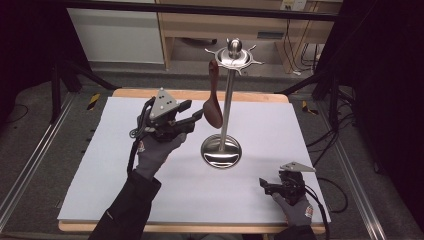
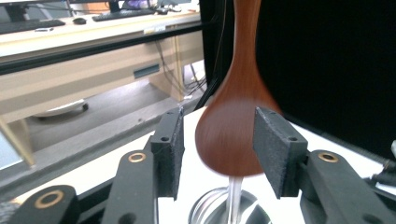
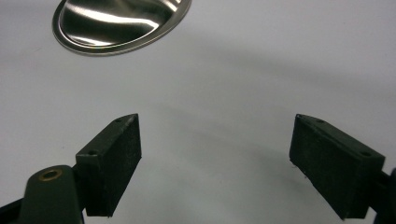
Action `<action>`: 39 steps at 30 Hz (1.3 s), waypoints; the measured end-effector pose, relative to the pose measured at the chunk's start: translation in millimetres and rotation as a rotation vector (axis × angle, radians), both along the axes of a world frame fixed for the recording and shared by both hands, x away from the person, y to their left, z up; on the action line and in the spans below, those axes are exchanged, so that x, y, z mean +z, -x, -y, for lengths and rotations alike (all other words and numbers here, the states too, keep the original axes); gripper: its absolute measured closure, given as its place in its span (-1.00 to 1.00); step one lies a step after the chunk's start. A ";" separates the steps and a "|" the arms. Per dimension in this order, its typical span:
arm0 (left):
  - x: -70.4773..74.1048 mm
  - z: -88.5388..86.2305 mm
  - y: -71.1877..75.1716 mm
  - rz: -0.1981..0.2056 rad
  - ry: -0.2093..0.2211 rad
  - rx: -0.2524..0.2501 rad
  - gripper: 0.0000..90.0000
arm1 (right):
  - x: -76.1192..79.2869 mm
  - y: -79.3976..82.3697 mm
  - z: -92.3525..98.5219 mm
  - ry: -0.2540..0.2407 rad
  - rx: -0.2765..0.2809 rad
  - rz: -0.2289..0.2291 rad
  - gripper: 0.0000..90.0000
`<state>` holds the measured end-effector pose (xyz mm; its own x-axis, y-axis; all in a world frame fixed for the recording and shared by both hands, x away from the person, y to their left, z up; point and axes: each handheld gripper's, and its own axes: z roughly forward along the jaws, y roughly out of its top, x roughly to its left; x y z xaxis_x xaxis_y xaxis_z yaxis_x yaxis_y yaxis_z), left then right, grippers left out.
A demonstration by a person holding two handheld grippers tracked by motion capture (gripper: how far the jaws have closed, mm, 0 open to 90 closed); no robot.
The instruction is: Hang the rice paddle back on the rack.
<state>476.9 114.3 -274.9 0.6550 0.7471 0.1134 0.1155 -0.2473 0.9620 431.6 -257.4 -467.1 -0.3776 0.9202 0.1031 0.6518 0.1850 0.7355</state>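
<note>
High view: left gripper (image 1: 196, 116) sits just beside the brown wooden spoon (image 1: 214, 102), which hangs off the steel rack w/ round base (image 1: 221, 151), prob. so it drains/stores upright. Left gripper view: jaws apart, spoon bowl (image 2: 231, 135) between the pads, seemingly untouched. Right gripper view: right gripper (image 3: 215, 165) wide apart over the white desk (image 3: 224, 84), rack base ahead; idle.

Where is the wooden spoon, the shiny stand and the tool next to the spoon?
wooden spoon (image 1: 214, 114): high view, on its bowl.
metal stand (image 1: 220, 155): high view, on its round base.
left tool (image 2: 218, 147): left gripper view, midway between its open pads.
</note>
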 end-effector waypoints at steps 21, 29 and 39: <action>-67.5 -32.4 26.2 -0.145 -0.026 0.002 -0.02 | -2.1 0.8 1.7 0.005 -0.004 0.005 -0.66; -96.0 -51.0 31.6 -0.189 -0.043 0.029 -0.07 | -2.6 1.0 1.7 0.002 -0.011 -0.001 -0.67; -135.9 -79.7 32.6 -0.253 -0.064 0.104 -0.15 | -4.2 0.2 3.9 0.019 -0.020 -0.001 -0.68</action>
<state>444.3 194.0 -410.8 0.5890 0.8081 0.0049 0.3780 -0.2809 0.8821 431.4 -261.3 -471.3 -0.3593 0.9292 0.0861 0.6559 0.1859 0.7316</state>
